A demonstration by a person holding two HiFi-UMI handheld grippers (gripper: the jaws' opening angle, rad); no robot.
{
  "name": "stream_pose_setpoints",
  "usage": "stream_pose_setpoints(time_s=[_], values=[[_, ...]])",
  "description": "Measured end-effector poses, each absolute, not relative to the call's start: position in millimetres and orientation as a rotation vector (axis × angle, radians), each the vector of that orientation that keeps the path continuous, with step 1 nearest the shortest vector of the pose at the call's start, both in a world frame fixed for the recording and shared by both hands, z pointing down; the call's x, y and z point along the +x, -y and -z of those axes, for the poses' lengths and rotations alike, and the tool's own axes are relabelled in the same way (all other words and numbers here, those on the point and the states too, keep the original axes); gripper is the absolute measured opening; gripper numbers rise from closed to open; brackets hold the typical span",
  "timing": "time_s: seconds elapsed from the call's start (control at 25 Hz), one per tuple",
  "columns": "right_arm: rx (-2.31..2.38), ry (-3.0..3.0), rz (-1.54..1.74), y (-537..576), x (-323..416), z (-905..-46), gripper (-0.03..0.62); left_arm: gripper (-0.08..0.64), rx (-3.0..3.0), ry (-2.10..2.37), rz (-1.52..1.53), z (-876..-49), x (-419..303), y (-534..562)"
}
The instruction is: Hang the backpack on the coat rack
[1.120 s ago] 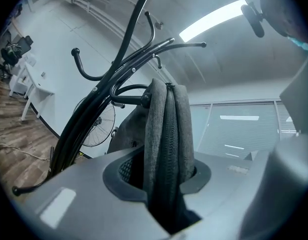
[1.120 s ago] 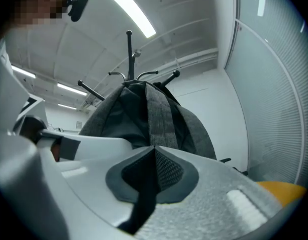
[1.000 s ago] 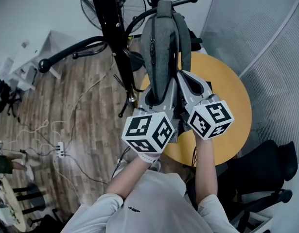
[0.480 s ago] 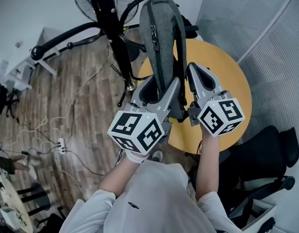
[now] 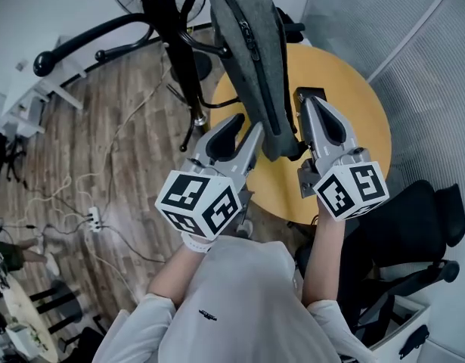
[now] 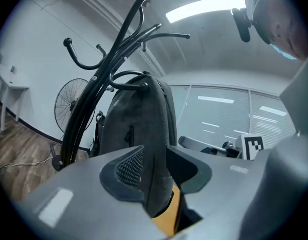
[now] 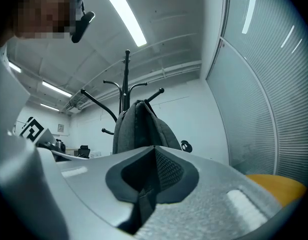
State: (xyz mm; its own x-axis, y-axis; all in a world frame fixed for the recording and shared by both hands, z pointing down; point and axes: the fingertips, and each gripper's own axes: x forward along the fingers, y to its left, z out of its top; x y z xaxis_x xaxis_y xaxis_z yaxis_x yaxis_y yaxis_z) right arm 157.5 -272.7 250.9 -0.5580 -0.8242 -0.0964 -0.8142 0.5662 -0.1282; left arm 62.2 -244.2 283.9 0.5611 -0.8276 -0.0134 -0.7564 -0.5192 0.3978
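Where one backpack (image 5: 251, 44) hangs, two hand-held grippers (image 5: 246, 127) (image 5: 306, 98)

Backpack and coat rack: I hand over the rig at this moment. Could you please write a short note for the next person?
Left tongs: open; the lower end of the backpack stands between them, not clamped.
Right tongs: shut on a thin dark strap, apparently the backpack's.
Backpack: hangs by its top from a hook of the coat rack, above the round yellow table.
Done: the hanging, as far as it shows.
Left: open the right tongs, draw both back, check the hook holds.
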Motion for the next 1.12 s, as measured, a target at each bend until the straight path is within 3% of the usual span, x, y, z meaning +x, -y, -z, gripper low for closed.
stream_pose_setpoints(time_s=[0.16,0.28,1.12], values=[[-1.439,-2.659,0.075,262.0,159.3,-256.1,-0.008,0.104,2.442,1.357,0.176,-299.6,49.1,246.6],[-1.486,-2.658,0.049,255.7,166.6,-259.6,-0.008,0.016,2.424,1.420,0.084,-313.2,39.8,249.2],[-1.755,-2.596,-0.025,234.1,219.7,-308.0,-0.008,0.018,2.437,1.564,-0.024,-347.0,-5.0,234.0]])
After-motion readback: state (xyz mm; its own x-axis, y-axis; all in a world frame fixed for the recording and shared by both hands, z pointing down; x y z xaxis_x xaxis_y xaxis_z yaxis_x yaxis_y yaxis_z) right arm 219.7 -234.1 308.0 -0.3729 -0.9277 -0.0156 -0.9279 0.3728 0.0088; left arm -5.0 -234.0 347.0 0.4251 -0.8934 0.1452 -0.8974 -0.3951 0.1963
